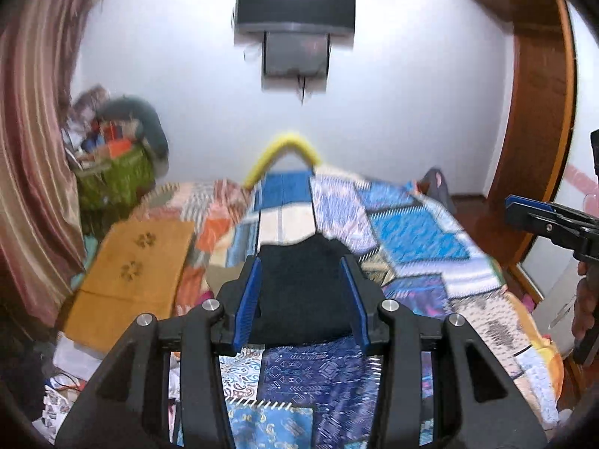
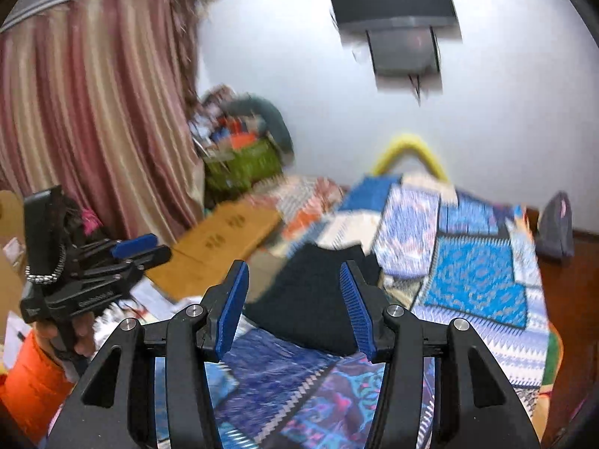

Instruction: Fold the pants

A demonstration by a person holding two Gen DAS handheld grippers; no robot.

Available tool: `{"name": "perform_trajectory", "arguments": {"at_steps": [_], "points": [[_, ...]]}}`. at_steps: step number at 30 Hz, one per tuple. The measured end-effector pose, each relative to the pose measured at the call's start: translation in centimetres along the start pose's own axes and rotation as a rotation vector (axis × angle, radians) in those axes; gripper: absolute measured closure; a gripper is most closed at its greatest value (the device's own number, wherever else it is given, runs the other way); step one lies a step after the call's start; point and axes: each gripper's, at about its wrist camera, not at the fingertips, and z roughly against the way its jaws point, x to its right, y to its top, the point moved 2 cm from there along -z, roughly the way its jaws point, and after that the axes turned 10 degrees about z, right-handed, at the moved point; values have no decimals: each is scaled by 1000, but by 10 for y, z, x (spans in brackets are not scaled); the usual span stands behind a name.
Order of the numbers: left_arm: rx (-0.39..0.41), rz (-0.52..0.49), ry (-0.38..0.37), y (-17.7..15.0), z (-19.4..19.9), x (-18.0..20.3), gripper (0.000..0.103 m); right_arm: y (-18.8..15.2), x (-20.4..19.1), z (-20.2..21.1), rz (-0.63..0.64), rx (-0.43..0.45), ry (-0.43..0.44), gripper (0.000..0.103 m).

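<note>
The dark navy pants lie as a compact folded bundle on the patchwork bedspread. My left gripper is open and empty, raised above the bed, with the pants seen between its blue pads. My right gripper is also open and empty, above the bed, with the pants ahead of it. The right gripper shows at the right edge of the left wrist view. The left gripper shows at the left of the right wrist view, with jaws that look close together.
A brown cardboard sheet lies on the bed's left side. A green basket of clutter stands by the striped curtain. A yellow curved tube is at the bed's far end. A wall-mounted screen and a wooden frame lie beyond.
</note>
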Motion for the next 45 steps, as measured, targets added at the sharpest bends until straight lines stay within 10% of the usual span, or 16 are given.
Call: {"name": "perform_trajectory", "arguments": {"at_steps": [14,24,45], "points": [[295,-15,33,-43,174,45,57,-21,-83,114,80,240,-26,56],[355,-46,25,-75,201,63,12,-42,-98,130,57,281,-119,1],[356,-20,35,-85,202,57,1,-53,-109,141,72,273,-167,0]]}}
